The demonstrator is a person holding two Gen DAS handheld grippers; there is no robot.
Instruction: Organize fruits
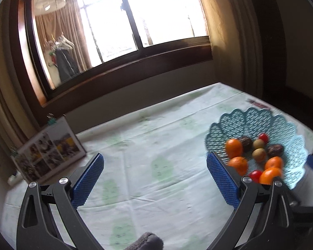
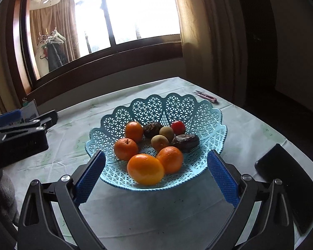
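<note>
Left view is smeared, so the fruit there is hard to sort out; the right pad (image 1: 222, 182) covers the near edge of the basket (image 1: 281, 125), and a grey fuzzy thing (image 1: 148, 241) is cut off at the bottom edge. In the right view a dark flat object (image 2: 290, 187) on the right is unclear (phone maybe, can't say), and a second red fruit seen from the left is hidden behind the front orange (image 2: 145, 169).

Left gripper (image 1: 154, 164): jaws spread wide, nothing between them but tablecloth (image 1: 148, 129), holding nothing. Right gripper (image 2: 156, 162): also wide open, empty; whether its pads touch the rim is not clear.

Basket sits on the table, right of the left gripper, and straight ahead of the right gripper, its near rim between the pads. Inside: four oranges, two kiwis (image 2: 159, 142), two dark wrinkled fruits (image 2: 186, 142), a red fruit (image 2: 178, 126). Small clippers (image 2: 205, 96) lie beyond the basket, a photo calendar (image 1: 50, 148) far left.
</note>
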